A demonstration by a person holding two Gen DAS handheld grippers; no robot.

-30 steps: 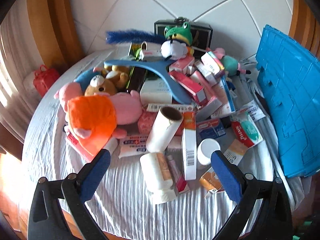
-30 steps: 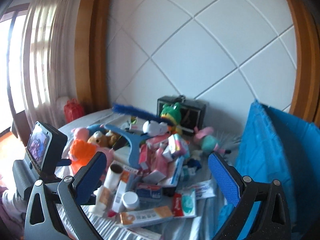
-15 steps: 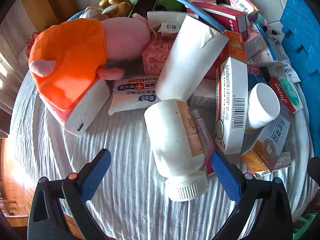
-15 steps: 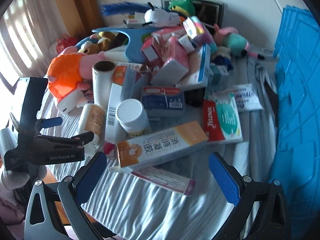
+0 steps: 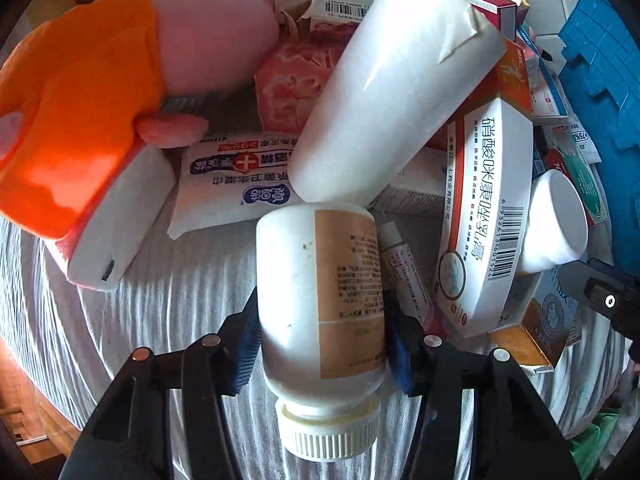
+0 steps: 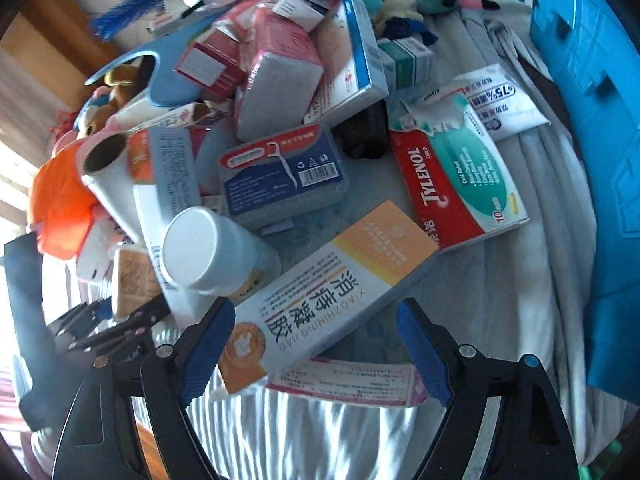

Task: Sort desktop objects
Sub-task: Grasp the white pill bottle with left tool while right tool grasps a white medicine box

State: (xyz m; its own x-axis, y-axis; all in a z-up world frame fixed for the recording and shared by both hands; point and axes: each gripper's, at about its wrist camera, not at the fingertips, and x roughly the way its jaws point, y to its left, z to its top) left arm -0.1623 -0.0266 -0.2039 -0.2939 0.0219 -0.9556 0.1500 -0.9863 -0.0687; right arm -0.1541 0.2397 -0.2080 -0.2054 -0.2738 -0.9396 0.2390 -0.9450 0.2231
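Note:
A white pill bottle with a tan label and a ribbed cap lies on the striped cloth, cap toward me. My left gripper straddles it; its jaws are closing and both blue pads touch the bottle's sides. In the right wrist view an orange and white medicine box lies slantwise between the jaws of my right gripper. These jaws are closing too. The left pad is at the box's near corner, and the right pad is clear of it. The left gripper shows at the left edge.
A pile of boxes, a white roll, an orange and pink plush and a white jar crowd the far side. A Tylenol box lies to the right, and a blue crate stands there. The table's edge is near me.
Both grippers came down onto the near edge of the pile. The left jaws narrowed onto the white bottle. The right jaws narrowed around the orange and white box.

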